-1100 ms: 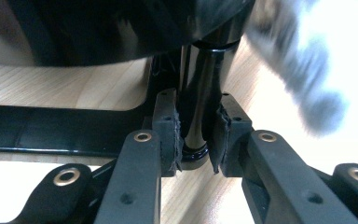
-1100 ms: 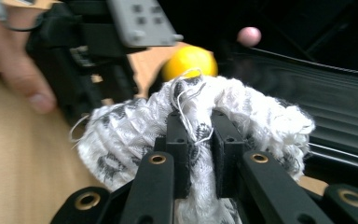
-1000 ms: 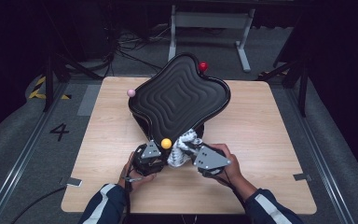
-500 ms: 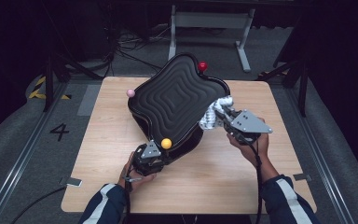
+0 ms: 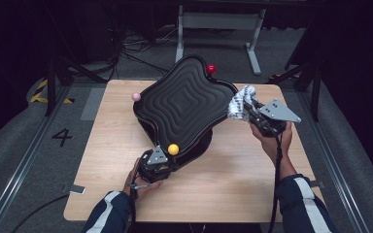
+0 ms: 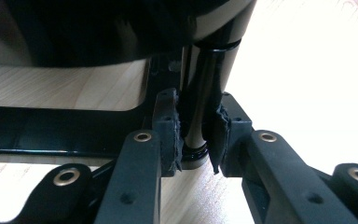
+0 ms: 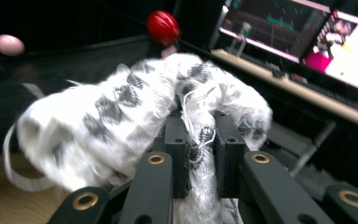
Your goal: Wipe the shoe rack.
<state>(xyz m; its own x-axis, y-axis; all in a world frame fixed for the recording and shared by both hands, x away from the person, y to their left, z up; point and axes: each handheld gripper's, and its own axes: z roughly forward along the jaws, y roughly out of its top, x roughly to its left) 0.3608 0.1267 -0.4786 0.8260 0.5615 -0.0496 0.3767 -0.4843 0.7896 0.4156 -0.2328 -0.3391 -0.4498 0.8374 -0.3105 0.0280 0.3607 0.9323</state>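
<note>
High view: fixed above the person's side, looking forward and down over the whole wooden table (image 5: 252, 179). Left gripper view: low at the tabletop, very close to the black post (image 6: 200, 93) under the black tray (image 5: 184, 104). Right gripper view: close behind the patterned cloth (image 7: 135, 112), facing across the tray; the red ball (image 7: 163, 27) also appears from above (image 5: 211, 69).

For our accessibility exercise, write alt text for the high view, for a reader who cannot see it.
A person at a wooden table holds a black, wavy-ridged tray tilted up, the left gripper clamped on a post at its near corner. The right gripper presses a white patterned cloth to the tray's right edge. Yellow, pink and red balls mark three corners.
</note>
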